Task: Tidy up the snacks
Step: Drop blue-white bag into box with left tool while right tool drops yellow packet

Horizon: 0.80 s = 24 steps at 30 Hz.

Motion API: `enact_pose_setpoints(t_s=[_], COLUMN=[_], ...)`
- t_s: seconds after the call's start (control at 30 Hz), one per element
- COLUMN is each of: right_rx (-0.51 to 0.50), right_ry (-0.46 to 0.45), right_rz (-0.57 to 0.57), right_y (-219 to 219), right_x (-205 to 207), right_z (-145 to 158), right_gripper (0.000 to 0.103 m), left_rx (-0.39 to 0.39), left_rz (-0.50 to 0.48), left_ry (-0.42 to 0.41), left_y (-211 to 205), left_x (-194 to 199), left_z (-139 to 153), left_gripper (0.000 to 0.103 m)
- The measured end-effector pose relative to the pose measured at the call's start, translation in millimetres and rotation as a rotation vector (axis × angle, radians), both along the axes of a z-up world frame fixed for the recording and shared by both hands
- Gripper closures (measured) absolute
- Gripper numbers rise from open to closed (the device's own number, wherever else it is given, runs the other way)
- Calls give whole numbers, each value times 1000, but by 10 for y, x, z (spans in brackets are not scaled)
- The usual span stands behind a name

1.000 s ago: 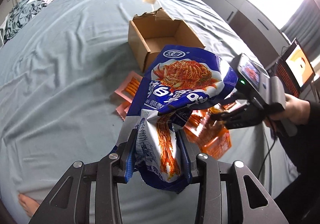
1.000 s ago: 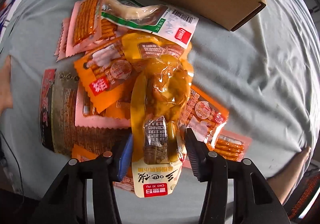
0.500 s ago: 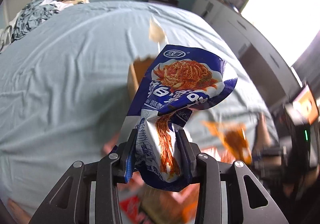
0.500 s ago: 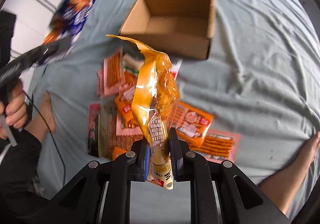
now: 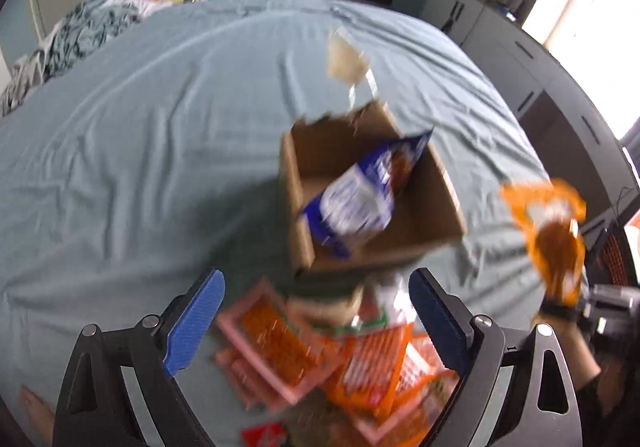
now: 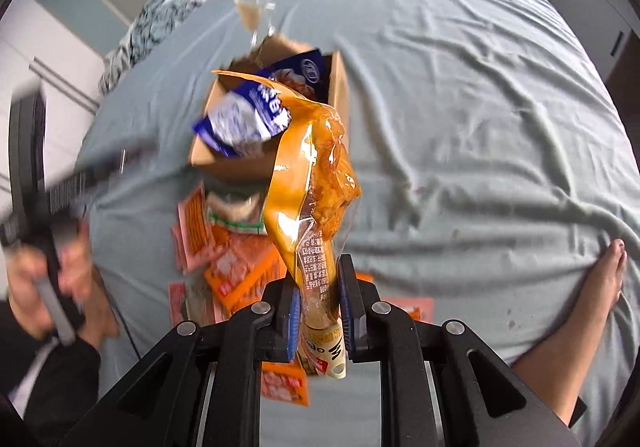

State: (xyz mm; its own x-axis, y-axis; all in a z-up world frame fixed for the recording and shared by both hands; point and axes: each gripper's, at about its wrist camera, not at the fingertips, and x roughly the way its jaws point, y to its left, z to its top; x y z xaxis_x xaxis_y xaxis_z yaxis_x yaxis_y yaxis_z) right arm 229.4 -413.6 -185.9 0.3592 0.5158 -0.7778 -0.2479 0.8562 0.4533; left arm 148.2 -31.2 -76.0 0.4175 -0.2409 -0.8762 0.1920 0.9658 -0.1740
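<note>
Since the earlier frames the blue bag point(image 5: 362, 199) has been let go by the left tongs point(image 5: 316, 323), which are now spread wide and empty above the pile of snacks point(image 5: 320, 359); the bag is seen, blurred, at the open box point(image 5: 448, 203), partly over its near left wall, and whether it has settled inside cannot be told. The right tongs point(image 6: 318, 311) are pressed together on the lower end of the orange pouch point(image 6: 310, 183), which has been lifted clear of the pile and hangs upward in front of the box.

The pouch is judged light and limp: a glossy, slippery film, crumpled around a lumpy filling, with a flat sealed strip where the print is. A hold on that flat strip, as now, is thought safest, since the filled middle would slide or be crushed. The blue bag looks puffed and crinkly, so it is likely to spring back over the box wall unless pushed down.

The box is plain brown cardboard, stiff, with a torn far flap. The remaining packets are flat, pink and orange, smooth-faced and overlapping, and are best taken by an edge. All lies on a soft, wrinkled grey-blue bed point(image 6: 480, 87), which would give under any downward press.
</note>
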Motion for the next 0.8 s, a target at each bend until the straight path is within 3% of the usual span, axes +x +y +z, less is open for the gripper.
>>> enact_pose_setpoints(t_s=[0.27,0.33,0.43,0.53,0.6,0.67,0.8], right_rx=[36,52,-5,12,84,62,-17], right_ry=[-49,-67,-129,-177,-204,-189,-92], right_rz=[-62,-91,-112,-188,-241,-292,-217], right_y=[384,527,769,860,866,850,842], right_x=[399,547,760,873,862,806,664], right_z=[383,481,545,495,381,226,80], right_gripper=[89,89,88,80,67,46,46], left_rx=[40,43,79,105,99,98,102], left_rz=[-11,-49,-132,-226,-276,-310,-339], left_ry=[173,161,108,70,47,11,-2], left_y=[418,416,322,222,153,124,75], left_x=[-621,-772,-968,-1083,-1141,-1200,-1218], left_z=[-261,-222,-157,-107,-60,-6,3], left_gripper=[8,8,8,8,8,8,8])
